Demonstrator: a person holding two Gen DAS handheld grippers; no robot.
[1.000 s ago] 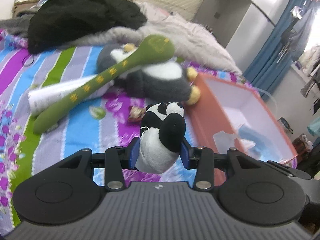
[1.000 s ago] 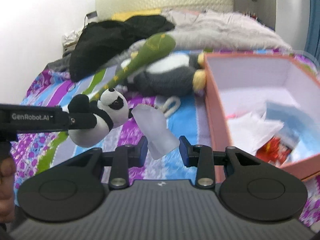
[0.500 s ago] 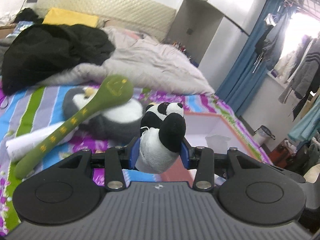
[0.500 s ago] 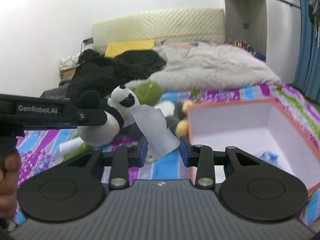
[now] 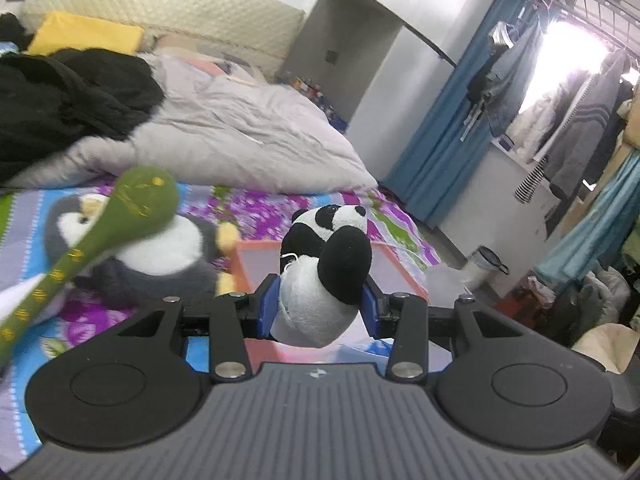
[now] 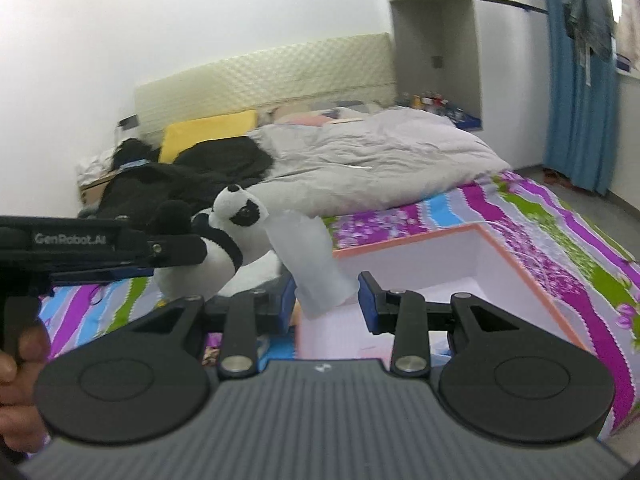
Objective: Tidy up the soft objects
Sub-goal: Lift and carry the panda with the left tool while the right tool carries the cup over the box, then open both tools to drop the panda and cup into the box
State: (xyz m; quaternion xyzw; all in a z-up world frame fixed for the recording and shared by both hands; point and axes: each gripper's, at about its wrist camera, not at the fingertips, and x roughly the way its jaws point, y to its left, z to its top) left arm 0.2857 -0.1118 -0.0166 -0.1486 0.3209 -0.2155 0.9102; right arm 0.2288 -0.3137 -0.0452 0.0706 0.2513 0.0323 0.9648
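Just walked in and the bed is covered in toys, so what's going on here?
A person is tidying soft things off the bed with two handheld claws. The left claw is shut on a small panda plush; the right claw grips a translucent soft piece. Both are held up over the orange-rimmed box. A penguin plush and a green plush stick lie on the striped bedsheet.

Both grippers higher w/ panda [image 5: 326,268] (box [image 6: 516,264] now below).
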